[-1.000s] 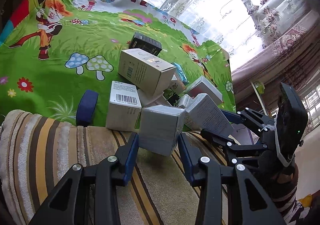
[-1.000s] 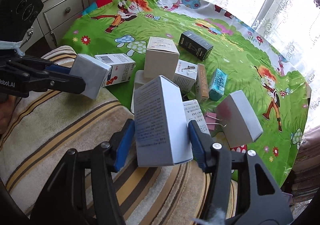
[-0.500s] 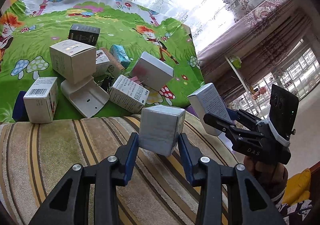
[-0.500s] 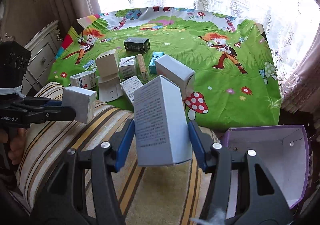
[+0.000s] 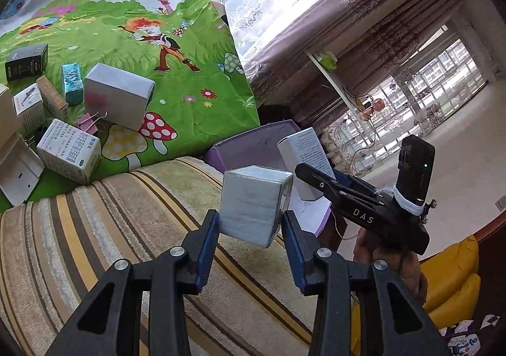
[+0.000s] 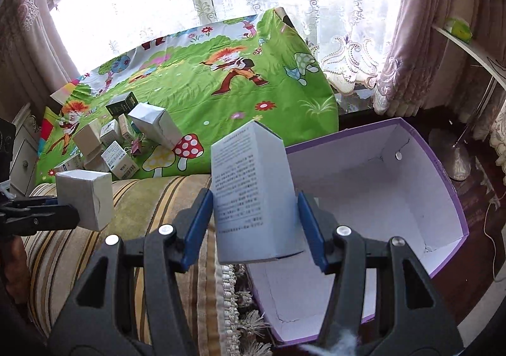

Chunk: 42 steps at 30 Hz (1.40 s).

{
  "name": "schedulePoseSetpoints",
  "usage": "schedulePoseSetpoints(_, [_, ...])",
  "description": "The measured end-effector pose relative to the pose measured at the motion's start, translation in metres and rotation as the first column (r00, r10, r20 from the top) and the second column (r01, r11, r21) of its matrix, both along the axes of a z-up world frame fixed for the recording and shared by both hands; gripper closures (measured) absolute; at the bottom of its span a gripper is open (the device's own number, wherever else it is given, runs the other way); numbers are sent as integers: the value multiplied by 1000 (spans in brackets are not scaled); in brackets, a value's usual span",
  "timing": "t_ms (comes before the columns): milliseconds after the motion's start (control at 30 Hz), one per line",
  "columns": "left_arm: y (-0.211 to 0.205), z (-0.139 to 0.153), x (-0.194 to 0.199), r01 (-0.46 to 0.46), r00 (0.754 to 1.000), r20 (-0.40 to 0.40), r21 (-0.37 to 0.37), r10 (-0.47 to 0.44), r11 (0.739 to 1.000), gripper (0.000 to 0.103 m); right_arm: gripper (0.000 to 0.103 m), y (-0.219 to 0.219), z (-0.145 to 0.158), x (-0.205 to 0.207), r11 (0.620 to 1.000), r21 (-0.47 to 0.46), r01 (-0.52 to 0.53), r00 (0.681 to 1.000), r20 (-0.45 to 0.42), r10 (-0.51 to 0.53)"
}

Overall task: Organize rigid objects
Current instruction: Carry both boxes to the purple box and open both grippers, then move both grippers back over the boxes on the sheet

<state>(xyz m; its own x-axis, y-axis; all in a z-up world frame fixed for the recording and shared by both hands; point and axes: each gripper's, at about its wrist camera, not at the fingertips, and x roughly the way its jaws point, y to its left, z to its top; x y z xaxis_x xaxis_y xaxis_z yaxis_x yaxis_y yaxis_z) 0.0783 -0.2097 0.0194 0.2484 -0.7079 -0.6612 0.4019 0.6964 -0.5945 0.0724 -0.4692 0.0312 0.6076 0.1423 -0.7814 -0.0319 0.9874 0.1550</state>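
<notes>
1. Left wrist view: left gripper (image 5: 251,226) clamped on a grey cube box (image 5: 254,204), held above the striped rug (image 5: 95,245); right gripper (image 5: 319,179) just beyond, purple bin (image 5: 253,147) behind; scattered boxes (image 5: 69,150) on the green cloth (image 5: 189,71).
2. Right wrist view: right gripper (image 6: 254,223) clamped on a tall printed box (image 6: 253,191), partly hiding the open purple bin's (image 6: 442,185) near wall.

The open purple cardboard box with white lining (image 6: 379,198) shows bare floor inside, reachable from above. Left of it, small cartons crowd the green cartoon-printed cloth (image 6: 221,87), blocking passage there.
</notes>
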Motion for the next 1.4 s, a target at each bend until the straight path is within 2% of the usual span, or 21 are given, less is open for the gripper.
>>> schedulePoseSetpoints(133, [-31, 2, -1, 67, 998, 21, 27, -67, 997, 61, 43, -20, -1, -2, 996, 3, 85, 996, 5, -85])
schedulePoseSetpoints(200, [-43, 3, -2, 96, 995, 27, 44, -97, 994, 57, 39, -25, -1, -1, 994, 1, 109, 994, -1, -109])
schedulePoseSetpoints(267, [-49, 3, -4, 114, 993, 27, 52, -116, 992, 52, 23, -26, -1, -1, 992, -20, 122, 993, 4, -122])
schedulePoseSetpoints(300, [-50, 3, -5, 118, 992, 30, 57, -120, 991, 52, 20, -25, 0, -2, 992, -29, 124, 992, 13, -124])
schedulePoseSetpoints(500, [-41, 7, -7, 90, 994, 54, 69, -94, 993, 51, 17, -21, 3, -2, 992, -38, 120, 993, 27, -119])
schedulePoseSetpoints(633, [-32, 24, -13, 35, 988, 148, 100, -49, 994, 51, 17, -18, 6, -3, 993, -41, 112, 993, 35, -111])
schedulePoseSetpoints(733, [-19, 41, -19, -71, 963, 268, 151, 28, 986, 48, 17, -14, 10, -5, 994, -45, 102, 994, 49, -100])
schedulePoseSetpoints(833, [-3, 53, -22, -153, 927, 365, 140, 92, 978, 48, 16, -8, 11, -4, 994, -56, 89, 994, 61, -85])
schedulePoseSetpoints(900, [5, 58, -24, -162, 904, 419, 167, 79, 973, 47, 16, -3, 12, -3, 996, -52, 74, 995, 65, -71])
schedulePoseSetpoints(967, [14, 61, -23, -185, 889, 453, 227, 64, 956, 47, 16, 2, 14, -2, 997, -52, 62, 996, 70, -58])
schedulePoseSetpoints(1067, [39, 57, -19, -231, 892, 442, 275, 91, 933, 47, 16, 10, 18, 0, 998, -43, 35, 997, 75, -32])
schedulePoseSetpoints(1133, [62, 52, -17, -248, 895, 431, 263, 117, 932, 47, 16, 16, 19, 1, 999, -34, 25, 997, 77, -23])
schedulePoseSetpoints(1233, [97, 40, -13, -299, 899, 400, 267, 177, 916, 47, 16, 24, 19, 4, 1000, -10, 1, 998, 63, 0])
schedulePoseSetpoints(1400, [161, 27, -15, -400, 887, 361, 289, 288, 870, 47, 16, 44, 18, 10, 999, -8, -48, 998, 51, 48])
